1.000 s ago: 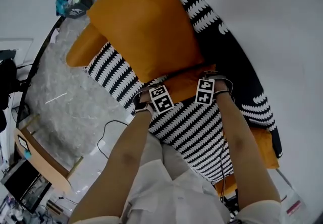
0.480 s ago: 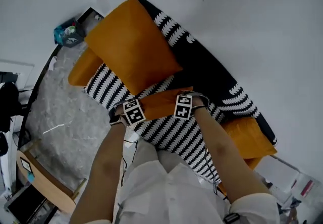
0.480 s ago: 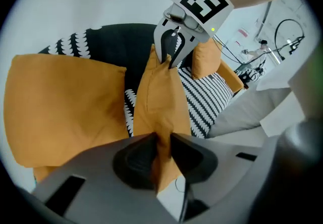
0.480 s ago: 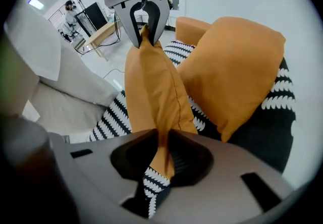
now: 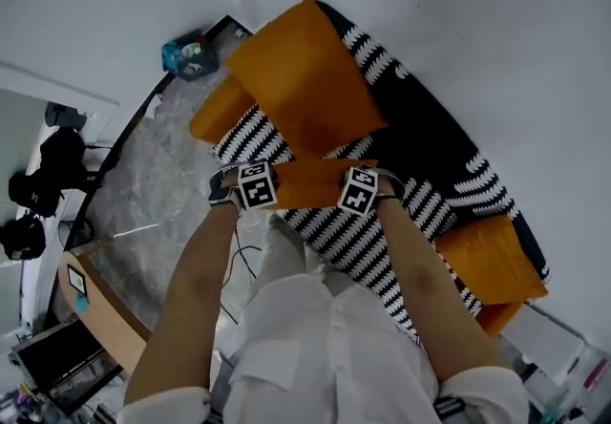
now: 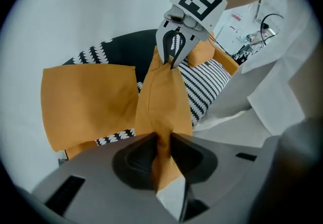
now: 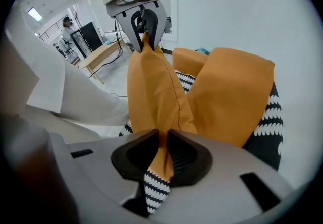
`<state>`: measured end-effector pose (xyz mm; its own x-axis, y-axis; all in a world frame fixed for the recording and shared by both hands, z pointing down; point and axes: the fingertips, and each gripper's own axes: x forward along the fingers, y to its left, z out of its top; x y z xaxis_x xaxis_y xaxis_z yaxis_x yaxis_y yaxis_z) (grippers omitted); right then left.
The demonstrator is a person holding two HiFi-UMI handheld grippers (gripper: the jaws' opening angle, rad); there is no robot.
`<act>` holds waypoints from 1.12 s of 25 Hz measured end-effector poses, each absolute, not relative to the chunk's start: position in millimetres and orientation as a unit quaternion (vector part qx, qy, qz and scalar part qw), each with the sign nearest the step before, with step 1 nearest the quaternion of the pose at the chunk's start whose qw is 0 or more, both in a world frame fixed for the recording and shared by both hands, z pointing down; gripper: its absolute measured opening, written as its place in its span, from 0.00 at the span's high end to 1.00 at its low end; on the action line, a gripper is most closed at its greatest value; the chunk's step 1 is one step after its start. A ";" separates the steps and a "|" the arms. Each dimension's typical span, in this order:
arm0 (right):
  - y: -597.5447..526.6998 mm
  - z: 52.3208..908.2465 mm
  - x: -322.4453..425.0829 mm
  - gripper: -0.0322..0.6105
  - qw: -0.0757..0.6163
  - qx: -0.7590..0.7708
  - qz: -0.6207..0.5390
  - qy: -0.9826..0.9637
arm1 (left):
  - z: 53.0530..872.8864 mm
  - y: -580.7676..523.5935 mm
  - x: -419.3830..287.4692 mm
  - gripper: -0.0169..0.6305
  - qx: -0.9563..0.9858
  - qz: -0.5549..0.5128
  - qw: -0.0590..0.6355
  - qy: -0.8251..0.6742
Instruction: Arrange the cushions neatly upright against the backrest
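Note:
A big orange cushion (image 5: 304, 78) hangs over the black-and-white striped sofa (image 5: 382, 231), held by its near edge. My left gripper (image 5: 267, 193) is shut on that edge at the left; in the left gripper view the pads (image 6: 151, 150) pinch the orange fabric. My right gripper (image 5: 348, 193) grips the same edge at the right, and its jaws have just been closing on the fabric (image 7: 162, 142). Each gripper sees the other along the taut edge. A second orange cushion (image 5: 215, 112) lies at the sofa's left end, a third (image 5: 487, 260) at the right end.
The dark backrest (image 5: 434, 140) runs along a white wall. A teal box (image 5: 189, 54) stands past the sofa's left end. On the grey marbled floor (image 5: 153, 193) lie a cable (image 5: 243, 260), a wooden desk (image 5: 95, 317) and a monitor (image 5: 52, 355).
Both grippers have risen together with the cushion's near edge, lifting the cushion off the seat. More of the sofa's right end and the third cushion has come into the head view.

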<state>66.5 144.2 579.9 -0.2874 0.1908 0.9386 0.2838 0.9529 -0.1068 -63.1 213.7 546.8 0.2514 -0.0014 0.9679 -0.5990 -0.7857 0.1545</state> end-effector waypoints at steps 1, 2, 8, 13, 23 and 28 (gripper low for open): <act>152.7 579.2 58.1 0.85 0.579 -0.147 -0.036 -0.802 | 546.7 220.8 -73.7 0.82 0.748 0.579 0.258 -0.196; 156.1 579.1 46.3 0.85 0.578 -0.144 -0.032 -0.802 | 547.1 222.6 -87.6 0.82 0.748 0.582 0.254 -0.192; 180.4 600.6 -14.8 0.86 0.588 -0.114 0.026 -0.800 | 576.9 224.6 -158.1 0.82 0.759 0.596 0.226 -0.129; 203.8 635.5 -58.0 0.87 0.594 -0.079 0.098 -0.794 | 615.5 217.6 -207.2 0.82 0.765 0.613 0.186 -0.057; 216.0 692.9 -104.9 0.90 0.606 -0.040 0.160 -0.778 | 686.3 207.6 -257.4 0.80 0.759 0.639 0.123 0.018; 198.1 712.2 -106.4 0.91 0.614 -0.022 0.159 -0.773 | 706.9 197.1 -261.7 0.78 0.768 0.630 0.116 0.005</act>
<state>-106.4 198.1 712.2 -0.2461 0.2295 0.9417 -0.1603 0.9485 -0.2731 -261.7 197.1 706.9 0.2058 0.1544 0.9664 -0.1389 -0.9729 0.1850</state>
